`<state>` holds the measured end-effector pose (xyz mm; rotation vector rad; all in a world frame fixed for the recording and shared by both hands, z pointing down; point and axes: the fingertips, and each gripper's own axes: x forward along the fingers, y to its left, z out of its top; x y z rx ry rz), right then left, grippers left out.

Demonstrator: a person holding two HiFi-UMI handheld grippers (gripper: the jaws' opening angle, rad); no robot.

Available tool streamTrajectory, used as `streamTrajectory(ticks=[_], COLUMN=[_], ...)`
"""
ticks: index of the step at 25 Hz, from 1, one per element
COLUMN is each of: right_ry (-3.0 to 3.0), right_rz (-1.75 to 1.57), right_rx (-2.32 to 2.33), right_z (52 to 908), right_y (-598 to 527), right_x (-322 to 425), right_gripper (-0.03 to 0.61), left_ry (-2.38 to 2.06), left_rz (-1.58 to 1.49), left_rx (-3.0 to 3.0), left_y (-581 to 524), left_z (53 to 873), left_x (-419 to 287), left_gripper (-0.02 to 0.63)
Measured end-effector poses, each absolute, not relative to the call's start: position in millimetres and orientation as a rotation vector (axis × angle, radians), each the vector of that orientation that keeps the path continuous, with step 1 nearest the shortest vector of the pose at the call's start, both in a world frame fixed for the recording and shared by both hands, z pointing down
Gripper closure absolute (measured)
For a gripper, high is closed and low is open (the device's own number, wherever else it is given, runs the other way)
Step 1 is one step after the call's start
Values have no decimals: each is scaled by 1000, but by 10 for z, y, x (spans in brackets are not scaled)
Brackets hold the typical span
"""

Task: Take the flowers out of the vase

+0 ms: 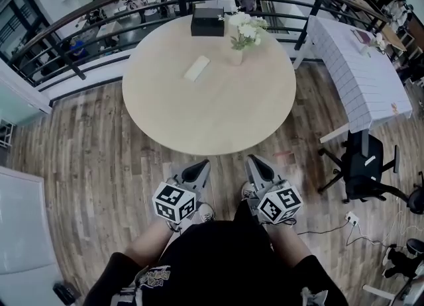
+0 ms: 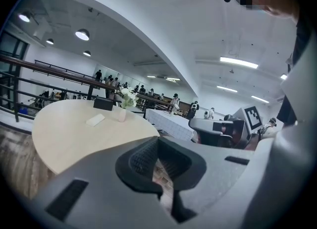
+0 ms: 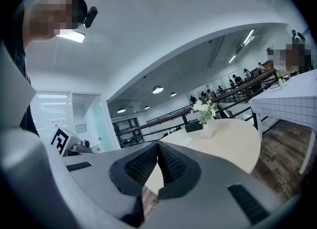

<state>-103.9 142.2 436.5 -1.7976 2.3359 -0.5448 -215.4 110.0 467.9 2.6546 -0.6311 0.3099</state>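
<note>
White flowers (image 1: 246, 28) stand upright in a small pale vase (image 1: 236, 56) at the far right of the round beige table (image 1: 218, 112). The same flowers (image 2: 128, 97) show small in the left gripper view, and the flowers (image 3: 204, 108) with their vase (image 3: 208, 130) show in the right gripper view. My left gripper (image 1: 201, 167) and right gripper (image 1: 254, 163) are both shut and empty, held close to the person's body short of the table's near edge, far from the vase.
A black box (image 1: 207, 22) sits at the table's far edge and a flat white object (image 1: 197, 68) lies left of the vase. Behind runs a curved railing (image 1: 79, 16). A white-clothed table (image 1: 361, 73) and a black office chair (image 1: 361, 165) stand to the right.
</note>
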Motion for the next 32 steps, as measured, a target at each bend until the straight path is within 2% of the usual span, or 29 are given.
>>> streamTrajectory(ticks=[32], right_ry=[2495], right_rz=[-531], right_rx=[-1606], right_z=[4274], right_y=[602], right_x=[407], right_gripper=[557], left_ry=[-860], left_rz=[283], left_rx=[2589], left_y=[461], left_z=[4591], left_x=[-783], left_gripper=[606])
